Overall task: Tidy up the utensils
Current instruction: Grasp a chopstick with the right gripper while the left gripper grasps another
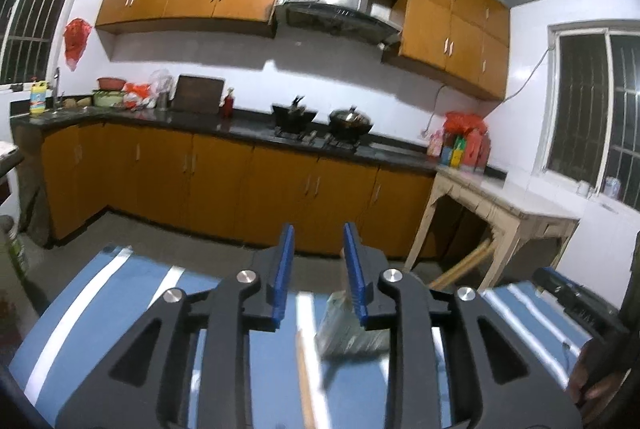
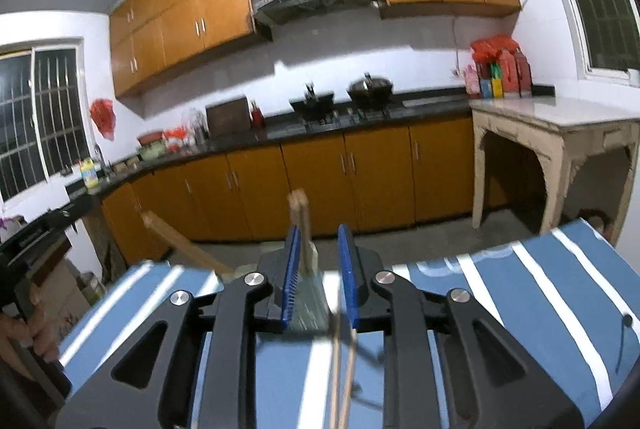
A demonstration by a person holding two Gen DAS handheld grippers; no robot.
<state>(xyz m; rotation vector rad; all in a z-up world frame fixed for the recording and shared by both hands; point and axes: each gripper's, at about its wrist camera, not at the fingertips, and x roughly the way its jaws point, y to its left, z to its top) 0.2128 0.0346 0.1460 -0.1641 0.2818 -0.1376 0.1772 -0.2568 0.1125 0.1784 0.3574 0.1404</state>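
Above the striped tabletop [image 2: 520, 281], both hand-held grippers are held spread: left [image 1: 319, 261], right [image 2: 319, 261]. Nothing is pinched. Chopsticks [image 2: 343, 361] are seen beside a holder [image 2: 308, 305].

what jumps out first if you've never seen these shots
The blue-padded left gripper and right gripper fill the foreground, both open above a blue-and-white striped tablecloth. Between them stands a clear utensil holder with wooden chopsticks poking up. Behind, orange cabinets line the kitchen.

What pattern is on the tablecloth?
Blue with white stripes; the tablecloth shows best in the right wrist view.
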